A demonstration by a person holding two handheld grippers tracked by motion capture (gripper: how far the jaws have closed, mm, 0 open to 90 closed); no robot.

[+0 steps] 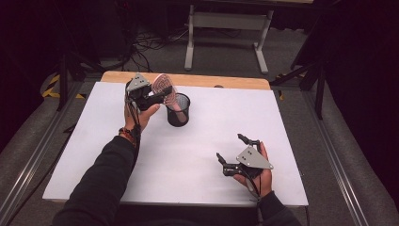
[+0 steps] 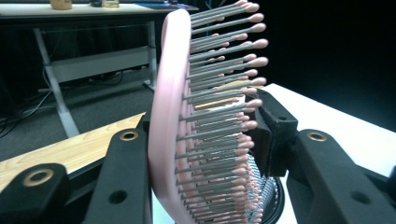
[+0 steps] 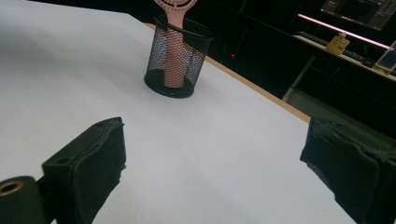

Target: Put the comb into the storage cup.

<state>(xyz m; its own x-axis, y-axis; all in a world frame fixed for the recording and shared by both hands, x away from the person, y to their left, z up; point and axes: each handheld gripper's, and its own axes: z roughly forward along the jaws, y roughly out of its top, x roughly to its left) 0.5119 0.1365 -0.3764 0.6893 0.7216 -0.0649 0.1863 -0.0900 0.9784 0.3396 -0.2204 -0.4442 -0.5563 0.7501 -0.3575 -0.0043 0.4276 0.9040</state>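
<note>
A pink hairbrush (image 1: 163,87) stands handle-down in a black mesh cup (image 1: 178,110) at the back middle of the white table (image 1: 202,160), its head leaning left above the rim. My left gripper (image 1: 159,94) reaches in from the left at head height. In the left gripper view the brush (image 2: 170,93) sits between the jaws of that gripper (image 2: 210,126): one jaw lies against its smooth back, and the other pad (image 2: 273,133) meets the bristle tips. My right gripper (image 1: 230,147) rests open near the table's front right. Its view (image 3: 215,154) shows nothing between the jaws and the cup (image 3: 161,86) ahead.
A strip of wooden tabletop (image 1: 197,80) runs along the far edge behind the white surface. Beyond it stand a white desk frame (image 1: 226,28) and cables on the floor. Dark stands flank the table left and right.
</note>
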